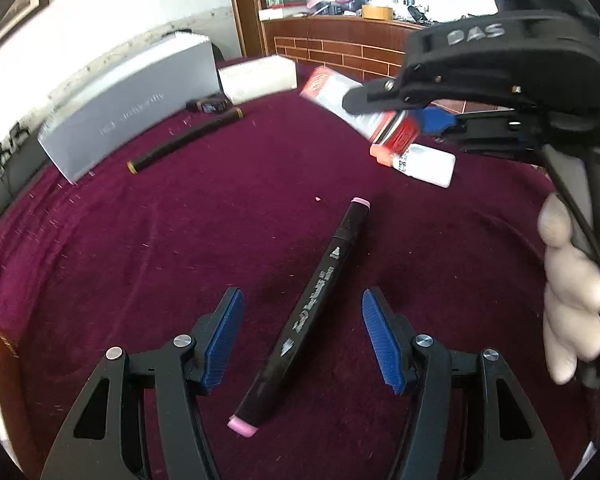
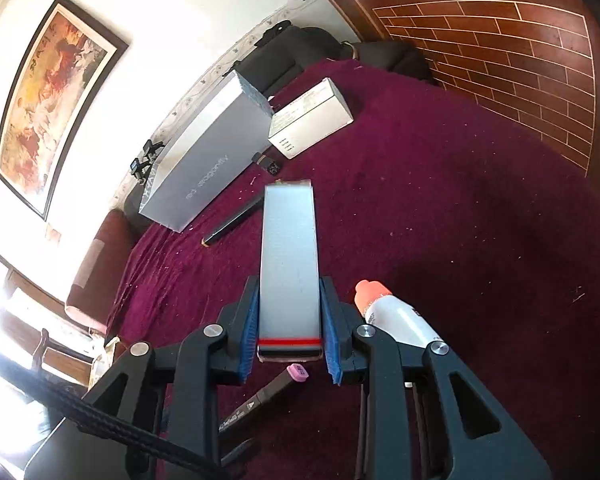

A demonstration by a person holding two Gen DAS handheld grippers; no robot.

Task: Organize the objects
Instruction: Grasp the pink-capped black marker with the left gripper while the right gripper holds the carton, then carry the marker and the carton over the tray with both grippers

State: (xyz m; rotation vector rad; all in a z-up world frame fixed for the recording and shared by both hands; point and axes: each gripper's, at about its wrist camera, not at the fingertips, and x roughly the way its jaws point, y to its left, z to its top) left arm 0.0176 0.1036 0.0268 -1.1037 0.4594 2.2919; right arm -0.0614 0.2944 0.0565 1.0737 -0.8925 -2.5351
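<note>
Maroon cloth (image 1: 180,240). We hold a box (image 2: 289,256) clamped in our right gripper (image 2: 289,344), mid-carry; left gripper (image 1: 302,336), wide open, straddles a marker (image 1: 312,312). Next: close on it.

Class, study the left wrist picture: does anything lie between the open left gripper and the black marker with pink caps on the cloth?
Nothing visible does. The black marker lies bare on the maroon cloth, its near part already between the open fingers of the left gripper. The right gripper, holding the red-and-white box, is farther off, over the white bottle.
</note>
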